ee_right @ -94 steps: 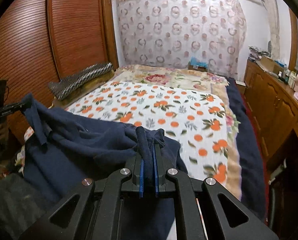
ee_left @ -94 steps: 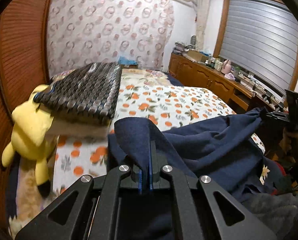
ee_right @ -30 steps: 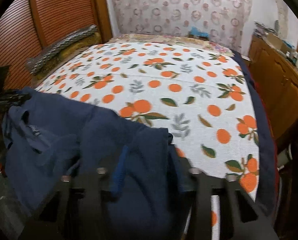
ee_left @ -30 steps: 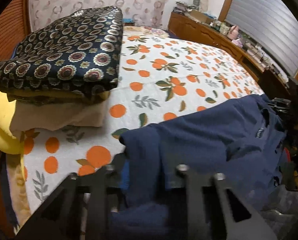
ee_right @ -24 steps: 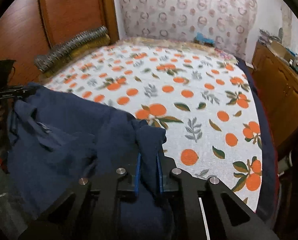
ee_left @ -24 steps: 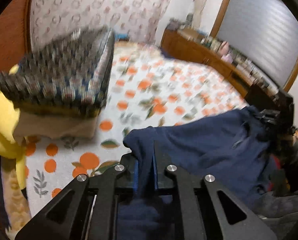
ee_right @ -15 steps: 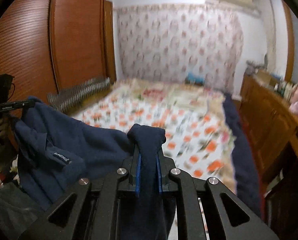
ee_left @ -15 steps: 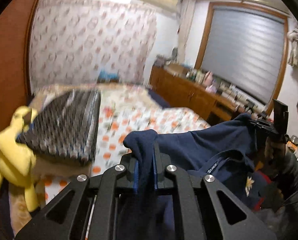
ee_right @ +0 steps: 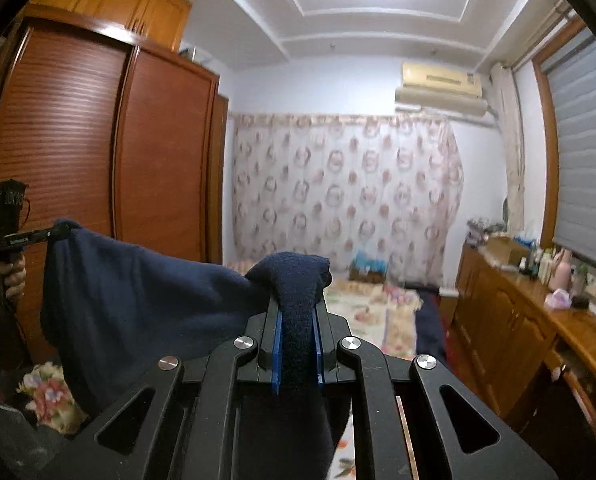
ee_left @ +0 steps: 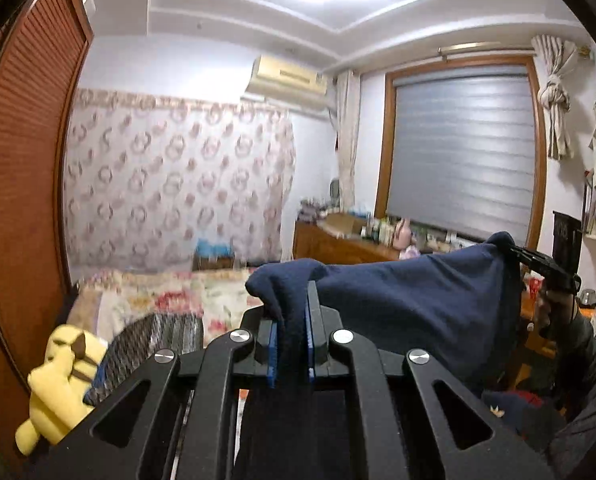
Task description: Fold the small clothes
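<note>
A navy blue garment (ee_left: pixel 414 300) hangs stretched in the air between both grippers, high above the bed. My left gripper (ee_left: pixel 291 344) is shut on one corner of the cloth, which bunches over the blue pads. The right gripper (ee_left: pixel 538 265) shows at the far right of the left wrist view, pinching the other corner. In the right wrist view the right gripper (ee_right: pixel 297 344) is shut on a thick fold of the garment (ee_right: pixel 146 300). The left gripper (ee_right: pixel 26 238) holds its corner at the far left. The lower part of the garment is hidden below the grippers.
The flowered bed (ee_left: pixel 186 296) lies below and ahead, with a dark patterned folded quilt (ee_left: pixel 150 340) and a yellow plush toy (ee_left: pixel 58 384) at its left. A brown wardrobe (ee_right: pixel 98 160) stands left; a cluttered wooden dresser (ee_right: pixel 538 320) runs along the right wall.
Both grippers closed on the garment's corners as it lay on the bed, then rose and tipped up to level. The garment now hangs clear of the bed, stretched between them.
</note>
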A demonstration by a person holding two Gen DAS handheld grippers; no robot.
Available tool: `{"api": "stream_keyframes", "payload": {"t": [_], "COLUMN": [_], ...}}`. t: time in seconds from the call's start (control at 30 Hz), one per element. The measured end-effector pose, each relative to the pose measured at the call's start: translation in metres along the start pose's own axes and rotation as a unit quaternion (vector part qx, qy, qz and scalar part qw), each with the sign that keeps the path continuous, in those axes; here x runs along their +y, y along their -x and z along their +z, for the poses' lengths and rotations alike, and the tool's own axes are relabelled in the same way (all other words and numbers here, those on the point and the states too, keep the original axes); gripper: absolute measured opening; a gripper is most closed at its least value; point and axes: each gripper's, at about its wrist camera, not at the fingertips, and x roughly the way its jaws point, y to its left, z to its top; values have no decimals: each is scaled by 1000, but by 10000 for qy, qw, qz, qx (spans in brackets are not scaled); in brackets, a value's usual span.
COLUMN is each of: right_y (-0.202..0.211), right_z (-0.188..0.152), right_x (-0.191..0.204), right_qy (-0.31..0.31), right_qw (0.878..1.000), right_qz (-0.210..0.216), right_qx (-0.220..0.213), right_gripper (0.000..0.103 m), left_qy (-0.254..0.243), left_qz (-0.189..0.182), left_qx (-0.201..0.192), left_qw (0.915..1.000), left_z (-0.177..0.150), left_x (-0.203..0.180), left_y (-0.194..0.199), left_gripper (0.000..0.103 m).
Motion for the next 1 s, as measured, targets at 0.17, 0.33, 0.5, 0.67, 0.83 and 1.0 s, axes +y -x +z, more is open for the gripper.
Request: {"api": "stream_keyframes", "payload": {"t": [0.17,0.33,0.5,0.67,0.83,1.0], "right_y": [9,-61,-199,-304,-317,-300], "right_z": [26,26,6,-45,-75,-81], "right_x": [0,-5,-17,-39,-42,-49], "right_qy": [158,329,206,-119,-387,-466], "right_qw": [9996,9991,9918,9720,9643,9602], "right_qz": [24,-159,-536,-991,-882,-709], "right_qx": [-214,237,1145,2125,2467,2662], "right_gripper": [12,12,14,31,37,37], "left_qy": [-171,-127,-323,-174,-146,-155], "left_qz": [141,485,1125,1316,1056,1023], "left_qx": [-115,271,1002,1637,1934,2115], "left_qw": [9997,9984,9881,9775,9753,9719], "left_z": [15,15,-13,-53,-91,-117], "left_x": [2,30,69,96,83,63], "left_y": [-13,-83,-205,-257,-252,-232], "left_gripper": [11,12,29,48,80,80]}}
